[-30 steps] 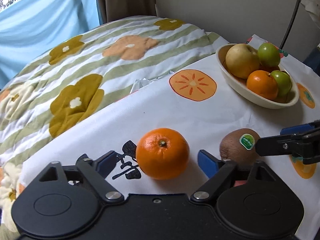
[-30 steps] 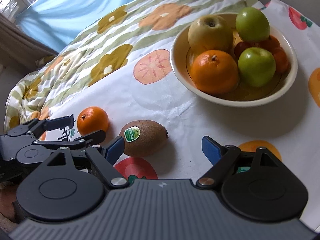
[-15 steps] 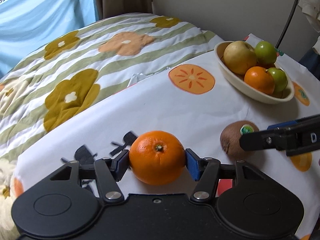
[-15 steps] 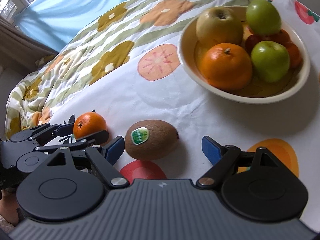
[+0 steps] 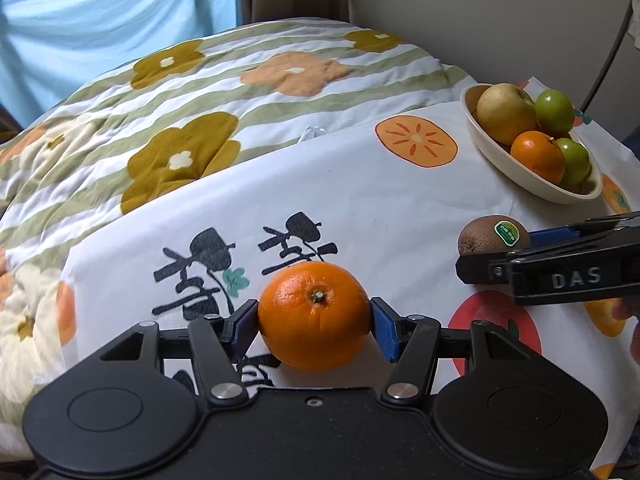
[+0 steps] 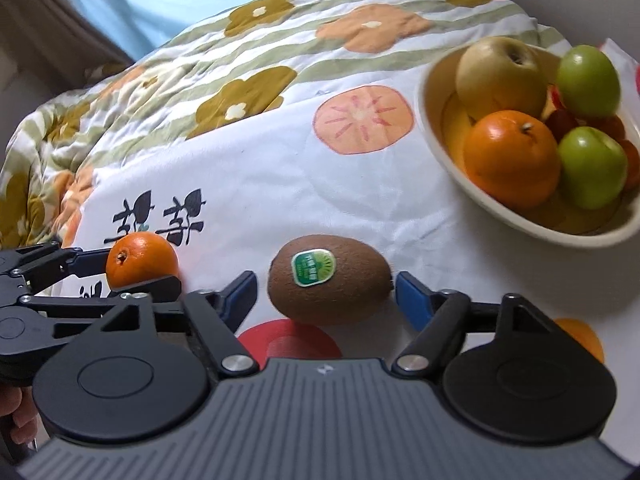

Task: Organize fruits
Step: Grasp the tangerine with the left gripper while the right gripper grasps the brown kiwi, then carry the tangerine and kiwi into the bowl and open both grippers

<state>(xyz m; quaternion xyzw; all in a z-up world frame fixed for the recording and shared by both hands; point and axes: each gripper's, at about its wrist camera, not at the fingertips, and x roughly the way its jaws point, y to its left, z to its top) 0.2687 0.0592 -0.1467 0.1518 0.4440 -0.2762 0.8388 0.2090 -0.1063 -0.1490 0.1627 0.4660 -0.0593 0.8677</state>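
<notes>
1. In the left wrist view our left gripper (image 5: 314,322) sits at lower centre, its two blue pads pressed against opposite sides of an orange (image 5: 314,316), stem end facing up. The jaws are clamped on the fruit.
2. The orange lies squarely between the pads, over the black lettering printed on the white cloth (image 5: 360,216); we cannot tell whether it rests on the cloth or is raised off it.
3. In the right wrist view our right gripper (image 6: 326,294) fills the lower half. A kiwi (image 6: 329,284) with a green sticker lies on the cloth between its blue pads.
4. A sliver of cloth shows between each pad and the kiwi, so the pads do not press on it; the jaws are closing around it.
5. The same view shows the left gripper with its orange at the left edge, just beside the right gripper.
6. A cream bowl (image 6: 520,216) stands at the upper right of both views, holding a yellowish apple (image 6: 500,74), another orange (image 6: 512,158) and two green apples (image 6: 588,80).
7. A flowered quilt (image 5: 180,120) covers the upper left behind the cloth.
</notes>
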